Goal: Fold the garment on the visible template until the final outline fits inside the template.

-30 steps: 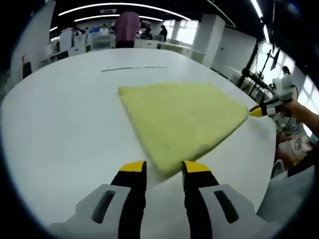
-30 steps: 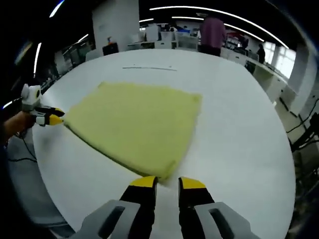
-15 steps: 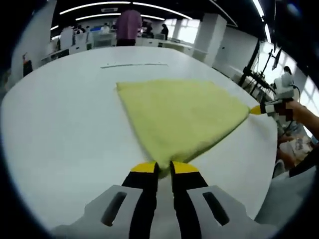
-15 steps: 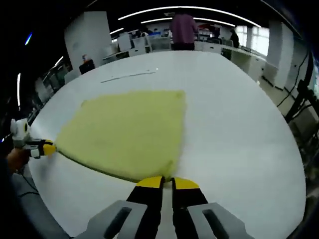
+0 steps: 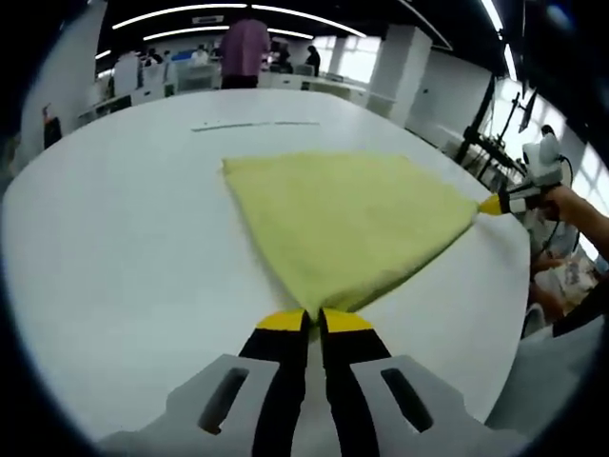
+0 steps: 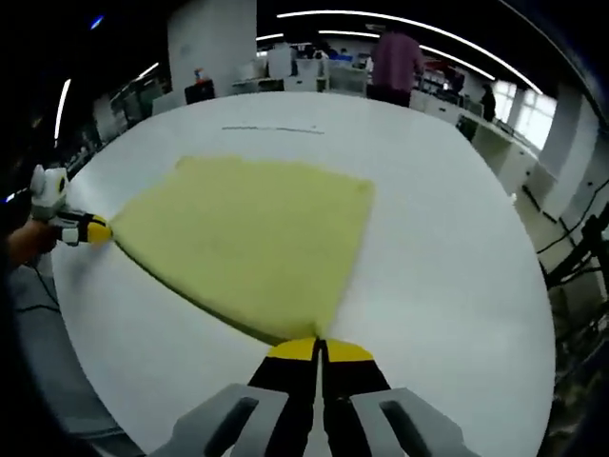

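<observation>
A yellow-green garment (image 5: 347, 217) lies folded flat on the white table (image 5: 124, 248). My left gripper (image 5: 315, 322) is shut on its near corner in the left gripper view. The right gripper (image 5: 491, 204) pinches the far right corner there, held by a hand. In the right gripper view the same garment (image 6: 252, 243) spreads away from my right gripper (image 6: 320, 350), which is shut on the corner closest to it. The left gripper (image 6: 93, 229) grips the corner at the left edge. A thin dark template line (image 5: 255, 125) runs across the table beyond the garment, also seen as a template line (image 6: 271, 129).
The round white table's edge (image 6: 533, 314) curves close on the right. A person in a pink top (image 5: 245, 49) stands behind the table among desks. Tripods and cables (image 5: 495, 124) stand off the table's right side.
Both grippers went from open to shut on the garment's near corners. The garment now lies pulled taut between them.
</observation>
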Available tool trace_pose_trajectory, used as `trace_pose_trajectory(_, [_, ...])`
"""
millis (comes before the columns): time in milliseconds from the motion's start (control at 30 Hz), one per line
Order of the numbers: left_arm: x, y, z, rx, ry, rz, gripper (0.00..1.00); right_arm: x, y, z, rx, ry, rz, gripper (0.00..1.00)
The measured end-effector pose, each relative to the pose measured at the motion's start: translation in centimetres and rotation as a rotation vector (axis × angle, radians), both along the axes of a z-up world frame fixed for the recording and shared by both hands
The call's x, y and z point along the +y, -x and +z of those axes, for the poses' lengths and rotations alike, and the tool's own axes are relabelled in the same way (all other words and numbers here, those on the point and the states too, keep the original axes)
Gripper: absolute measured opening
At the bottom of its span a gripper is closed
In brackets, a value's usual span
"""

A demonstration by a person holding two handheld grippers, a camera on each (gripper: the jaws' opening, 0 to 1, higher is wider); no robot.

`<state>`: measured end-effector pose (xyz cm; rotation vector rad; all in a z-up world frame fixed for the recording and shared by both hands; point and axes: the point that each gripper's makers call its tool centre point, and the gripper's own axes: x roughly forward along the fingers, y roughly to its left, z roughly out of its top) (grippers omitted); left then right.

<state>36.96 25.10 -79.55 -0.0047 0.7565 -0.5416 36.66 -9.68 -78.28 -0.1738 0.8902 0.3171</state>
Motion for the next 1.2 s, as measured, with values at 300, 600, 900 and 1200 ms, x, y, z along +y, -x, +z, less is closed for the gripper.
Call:
trace_pose_trajectory(300, [0.1, 0.0, 0.2, -0.002, 0.004, -0.002, 0.02, 0.3, 0.9, -0.6, -0.009, -0.018, 0.223, 0.00])
trace_pose_trajectory(600, [0.1, 0.1, 0.2, -0.001, -0.004, -0.005, 0.02, 0.4, 1.1, -1.5, 0.027, -0.101, 0.148, 0.03])
trace_pose_trajectory(900, [0.0, 0.1, 0.4, -0.003, -0.002, -0.006, 0.02, 0.8, 0.8, -1.9, 0.029, -0.105, 0.133, 0.00])
trace_pose_trajectory(1200, [0.0, 0.2, 0.5, -0.005, 0.007, -0.007, 0.01, -0.3, 0.6, -0.6, -0.034, -0.013, 0.231, 0.00])
